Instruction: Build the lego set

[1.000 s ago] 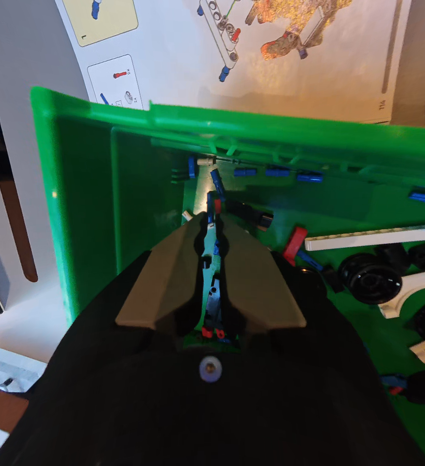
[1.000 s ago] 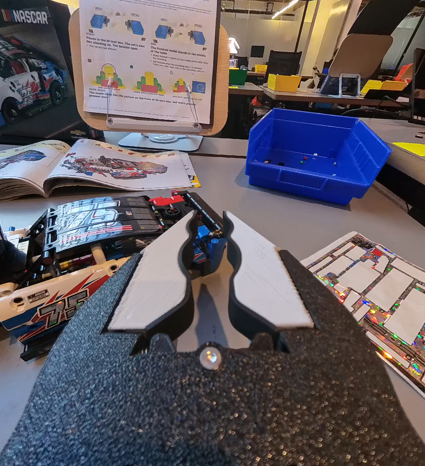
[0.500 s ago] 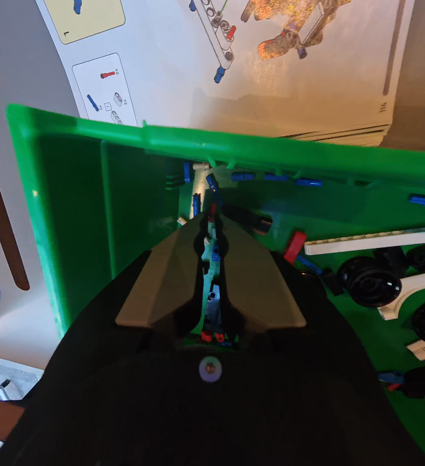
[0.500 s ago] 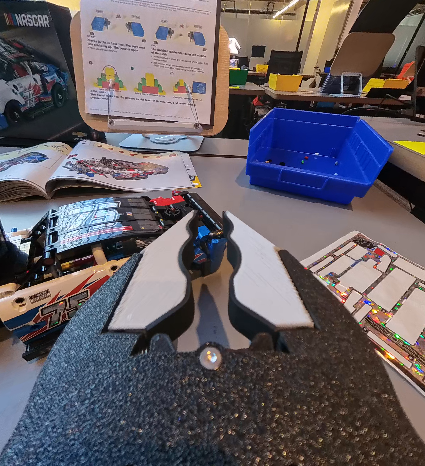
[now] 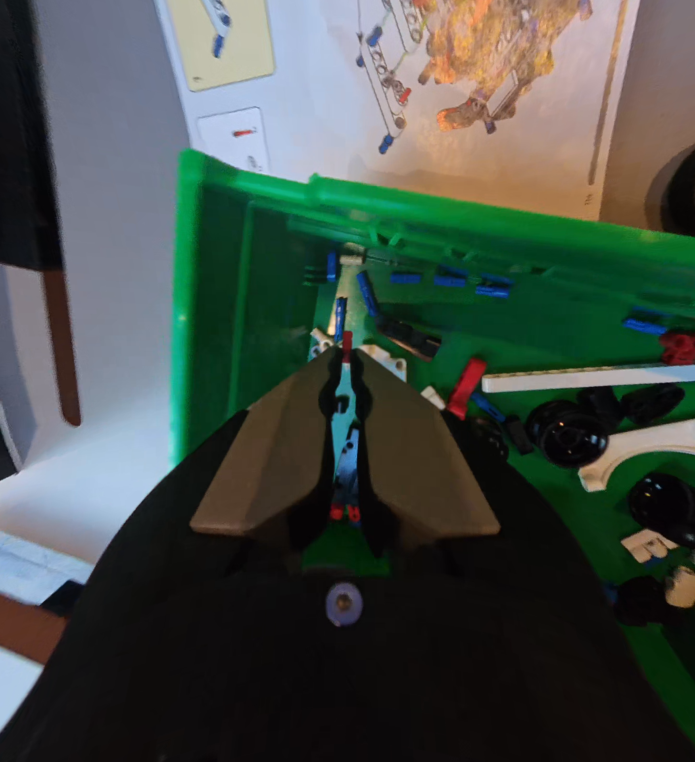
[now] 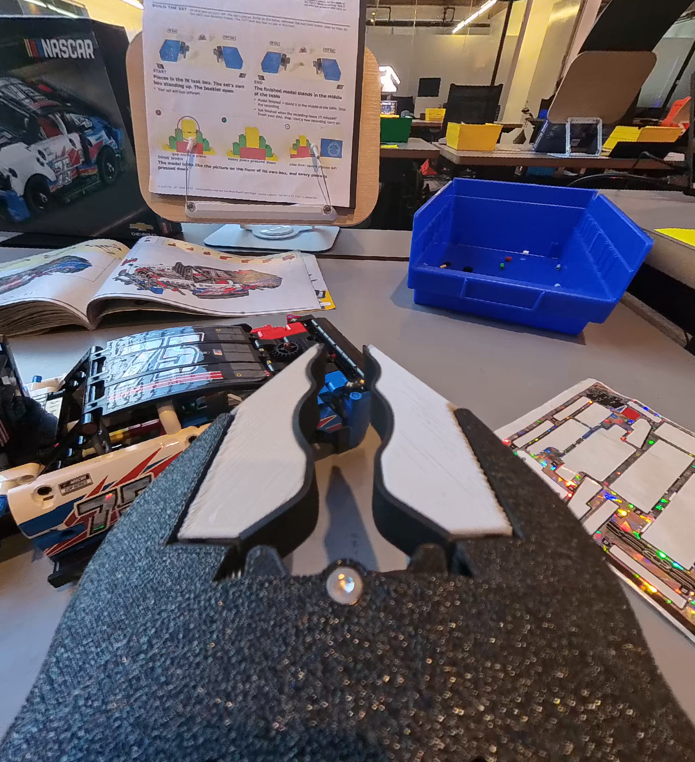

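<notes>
The partly built lego car (image 6: 139, 396) lies on the grey table (image 6: 482, 363) at the left of the right wrist view, its black roof panels with silver numerals facing up and a white side panel with red and blue markings toward the camera; its blue front corner (image 6: 348, 406) sits between the white fingers of the right gripper (image 6: 341, 354), whose jaws stand apart around that corner, and whether they touch it I cannot tell. In the left wrist view the left gripper (image 5: 346, 353) reaches into a green bin (image 5: 214, 288) of loose parts, its tan fingers drawn nearly together on a small red pin (image 5: 346, 344) that sticks out past the tips. Around it in the bin lie blue pins (image 5: 449, 281) along the far wall, a long white beam (image 5: 597, 376), a red piece (image 5: 466, 387), black wheels (image 5: 566, 437) and a white curved arch (image 5: 659, 449). Behind the bin an open instruction booklet (image 5: 440, 123) lies on the table. Beyond the car, the same sort of booklet (image 6: 172, 280) lies open, with the set's box (image 6: 41, 123) standing behind it, an instruction sheet on a stand (image 6: 251, 103) in the middle, a blue bin (image 6: 523, 264) holding a few tiny pieces to the right, and a shiny used sticker sheet (image 6: 634, 486) beside the right gripper
</notes>
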### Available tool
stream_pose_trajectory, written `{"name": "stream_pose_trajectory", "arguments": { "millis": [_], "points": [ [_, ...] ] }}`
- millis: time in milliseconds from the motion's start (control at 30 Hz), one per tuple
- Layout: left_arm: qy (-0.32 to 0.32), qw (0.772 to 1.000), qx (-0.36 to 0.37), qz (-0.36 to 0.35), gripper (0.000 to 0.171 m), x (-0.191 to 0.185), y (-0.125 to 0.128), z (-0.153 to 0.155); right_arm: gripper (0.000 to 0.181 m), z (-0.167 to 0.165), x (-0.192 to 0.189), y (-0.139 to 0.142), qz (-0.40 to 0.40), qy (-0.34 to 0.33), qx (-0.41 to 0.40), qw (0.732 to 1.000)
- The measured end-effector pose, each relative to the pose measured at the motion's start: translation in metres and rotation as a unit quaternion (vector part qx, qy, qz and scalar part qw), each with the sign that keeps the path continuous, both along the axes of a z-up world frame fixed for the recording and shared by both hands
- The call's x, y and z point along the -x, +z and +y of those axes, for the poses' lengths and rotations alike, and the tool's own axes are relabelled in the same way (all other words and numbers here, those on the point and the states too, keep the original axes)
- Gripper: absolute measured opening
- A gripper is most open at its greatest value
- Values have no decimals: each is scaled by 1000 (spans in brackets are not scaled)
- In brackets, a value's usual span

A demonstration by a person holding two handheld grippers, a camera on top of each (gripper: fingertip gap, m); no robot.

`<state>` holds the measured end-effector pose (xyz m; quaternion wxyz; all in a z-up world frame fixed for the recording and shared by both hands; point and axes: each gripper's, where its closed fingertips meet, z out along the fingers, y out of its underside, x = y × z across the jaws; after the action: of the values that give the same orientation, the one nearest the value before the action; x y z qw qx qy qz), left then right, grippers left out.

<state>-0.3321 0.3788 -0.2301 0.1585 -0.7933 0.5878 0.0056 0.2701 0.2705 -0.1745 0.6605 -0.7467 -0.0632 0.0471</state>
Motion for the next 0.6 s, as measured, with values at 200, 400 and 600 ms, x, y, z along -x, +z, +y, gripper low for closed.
{"name": "stream_pose_trajectory", "arguments": {
  "millis": [200,400,600],
  "points": [
    [75,987,-138,-47,1,-6,97,-7,16,-1,2,2,6,9,-7,1000],
    [107,964,-188,-152,0,-97,161,-107,14,-4,-1,7,26,12,-20,999],
    [56,972,-103,-202,0,-209,60,-186,14,-6,-2,9,37,16,-24,999]
  ]
}}
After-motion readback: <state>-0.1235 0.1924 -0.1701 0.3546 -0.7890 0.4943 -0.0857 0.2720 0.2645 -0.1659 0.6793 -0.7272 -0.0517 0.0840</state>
